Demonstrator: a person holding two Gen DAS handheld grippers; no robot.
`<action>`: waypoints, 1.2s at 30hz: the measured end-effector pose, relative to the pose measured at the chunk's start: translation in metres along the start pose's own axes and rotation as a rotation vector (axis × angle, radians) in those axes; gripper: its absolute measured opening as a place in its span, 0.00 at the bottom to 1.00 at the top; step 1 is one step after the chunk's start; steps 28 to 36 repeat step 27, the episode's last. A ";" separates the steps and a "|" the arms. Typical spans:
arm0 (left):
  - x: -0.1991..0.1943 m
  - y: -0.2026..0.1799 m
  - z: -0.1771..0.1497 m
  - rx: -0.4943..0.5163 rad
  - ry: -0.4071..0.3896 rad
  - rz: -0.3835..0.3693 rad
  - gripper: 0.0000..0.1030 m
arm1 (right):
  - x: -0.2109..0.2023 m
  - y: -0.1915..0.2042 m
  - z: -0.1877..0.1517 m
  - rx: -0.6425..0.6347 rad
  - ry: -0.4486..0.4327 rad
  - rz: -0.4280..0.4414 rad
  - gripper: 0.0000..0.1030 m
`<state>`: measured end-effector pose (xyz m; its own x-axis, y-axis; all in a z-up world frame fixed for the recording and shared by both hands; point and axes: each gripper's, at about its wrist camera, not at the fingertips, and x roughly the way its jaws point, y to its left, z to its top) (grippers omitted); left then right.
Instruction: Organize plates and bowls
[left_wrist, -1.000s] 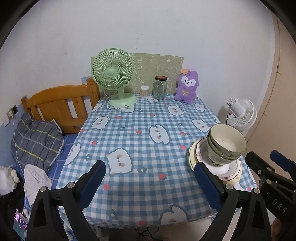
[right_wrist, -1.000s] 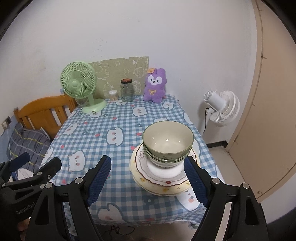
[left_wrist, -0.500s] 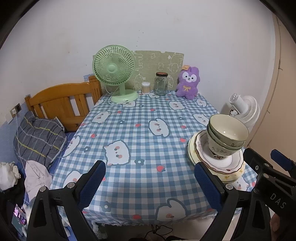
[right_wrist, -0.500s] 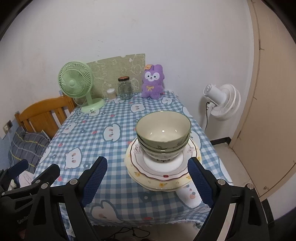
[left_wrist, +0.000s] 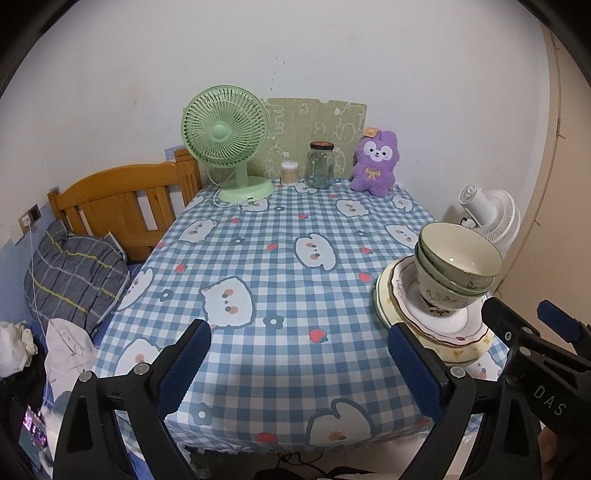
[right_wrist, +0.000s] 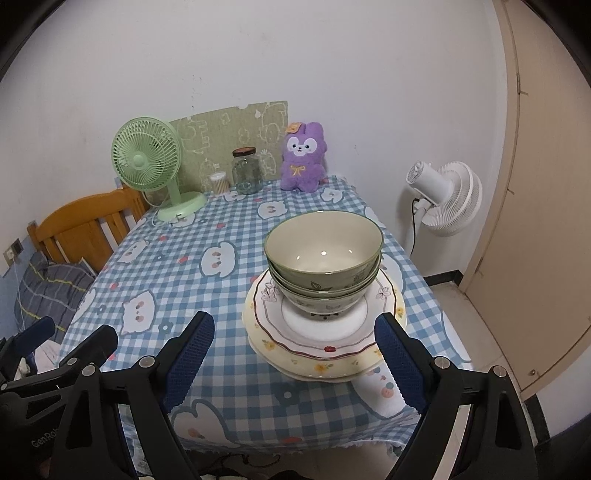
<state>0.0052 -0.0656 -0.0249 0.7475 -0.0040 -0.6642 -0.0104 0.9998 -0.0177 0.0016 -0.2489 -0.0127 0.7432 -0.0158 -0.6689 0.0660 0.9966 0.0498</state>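
- Right gripper (right_wrist: 293, 352) gapes wide, jaws just opened further — nothing gripped, stacked bowls (right_wrist: 323, 260) beyond its fingertips.
- Left gripper (left_wrist: 299, 363) wide too, empty over the checked tablecloth (left_wrist: 280, 280).
- Bowls sit on plates (right_wrist: 325, 343) — table's near right corner.

The table (right_wrist: 236, 288) was covered by a blue checked cloth. On it were set a stack of plates (right_wrist: 325, 350), a green fan (right_wrist: 147, 166), a glass jar (right_wrist: 246, 171), a cotton-swab tub (right_wrist: 218, 183) and a purple plush toy (right_wrist: 303, 157).
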 end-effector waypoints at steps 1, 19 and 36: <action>0.000 0.000 0.000 -0.001 0.000 0.001 0.95 | 0.000 0.000 0.000 0.000 0.000 0.001 0.88; -0.006 0.002 -0.003 -0.002 -0.018 0.005 0.95 | -0.004 0.005 0.000 -0.008 -0.010 -0.002 0.88; -0.010 0.004 -0.004 -0.006 -0.020 0.008 0.95 | -0.008 0.009 0.001 -0.010 -0.011 0.001 0.88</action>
